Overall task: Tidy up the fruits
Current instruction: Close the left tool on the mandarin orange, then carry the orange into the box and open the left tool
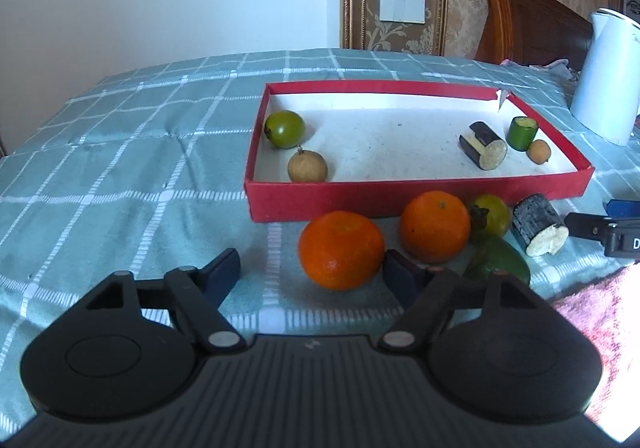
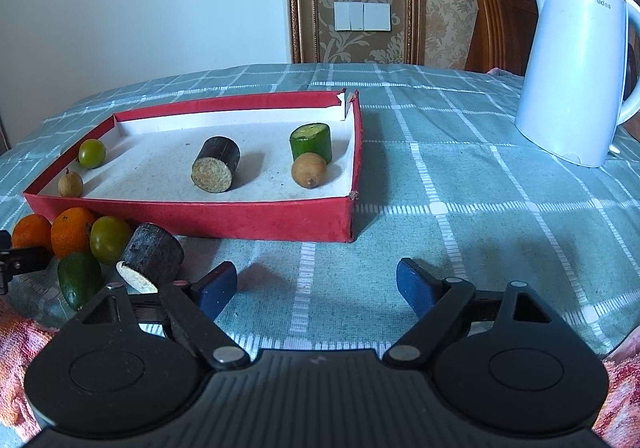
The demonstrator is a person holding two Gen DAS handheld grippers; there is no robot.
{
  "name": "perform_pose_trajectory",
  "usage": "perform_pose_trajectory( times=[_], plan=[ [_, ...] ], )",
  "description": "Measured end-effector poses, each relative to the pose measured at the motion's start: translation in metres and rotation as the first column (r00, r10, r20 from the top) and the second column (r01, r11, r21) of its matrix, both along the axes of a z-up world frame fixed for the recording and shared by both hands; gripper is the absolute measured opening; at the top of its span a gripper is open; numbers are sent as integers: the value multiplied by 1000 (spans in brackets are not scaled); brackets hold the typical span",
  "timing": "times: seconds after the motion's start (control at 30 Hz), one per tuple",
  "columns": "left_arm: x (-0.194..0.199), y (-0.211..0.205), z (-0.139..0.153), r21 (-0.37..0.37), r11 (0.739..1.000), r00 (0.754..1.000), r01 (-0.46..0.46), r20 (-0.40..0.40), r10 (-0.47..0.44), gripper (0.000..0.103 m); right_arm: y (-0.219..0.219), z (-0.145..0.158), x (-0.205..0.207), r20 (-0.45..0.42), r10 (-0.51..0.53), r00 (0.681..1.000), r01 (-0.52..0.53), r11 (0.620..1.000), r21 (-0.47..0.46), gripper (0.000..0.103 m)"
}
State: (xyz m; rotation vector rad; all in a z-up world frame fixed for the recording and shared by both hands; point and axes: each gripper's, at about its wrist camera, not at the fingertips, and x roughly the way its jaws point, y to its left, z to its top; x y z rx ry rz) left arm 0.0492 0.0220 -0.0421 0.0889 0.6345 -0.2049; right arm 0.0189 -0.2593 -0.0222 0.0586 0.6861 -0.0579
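A red box point(image 1: 416, 200) sits on the checked cloth, holding a green round fruit point(image 1: 285, 129), a brown longan point(image 1: 308, 167), a dark cane piece point(image 1: 484, 150), a green cane piece point(image 1: 522, 133) and a small longan point(image 1: 538, 152). In front of it lie two oranges point(image 1: 340, 248) point(image 1: 435, 226), a yellow-green fruit point(image 1: 492, 214), a dark cane piece point(image 2: 154, 260) and a green mango point(image 2: 78, 280). My left gripper point(image 1: 314, 272) is open, with the nearer orange just ahead and close to its right finger. My right gripper point(image 2: 316, 284) is open over bare cloth.
A white kettle point(image 2: 576, 68) stands at the back right of the table. A pink towel point(image 1: 600, 308) lies at the near edge. A wooden chair back point(image 2: 500, 16) rises behind the table. Cloth to the right of the box point(image 2: 460, 188) is bare.
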Motion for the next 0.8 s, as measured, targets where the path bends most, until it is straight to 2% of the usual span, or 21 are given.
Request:
perform_pose_trajectory(
  times=[0.07,0.1,0.17,0.33,0.5,0.8],
  plan=[
    [0,-1,0,-15,1000,1000,21,-2,-21,59,0,0,0,-1,0,1000,0,1000,-2,87],
    [0,-2,0,-21,999,1000,30,-3,-30,56,0,0,0,-1,0,1000,0,1000,-3,88],
    [-1,-5,1,-26,998,999,51,-2,-51,42,0,0,0,-2,0,1000,0,1000,-4,88],
    [-5,-11,-1,-2,999,998,54,21,-54,42,0,0,0,-1,1,1000,-1,1000,-3,88],
    [-5,-10,3,-8,998,998,55,5,-55,41,0,0,0,-1,0,1000,0,1000,-3,88],
    [-3,-17,29,-13,996,994,94,50,-93,41,0,0,0,-1,1,1000,-1,1000,-2,88]
  ],
)
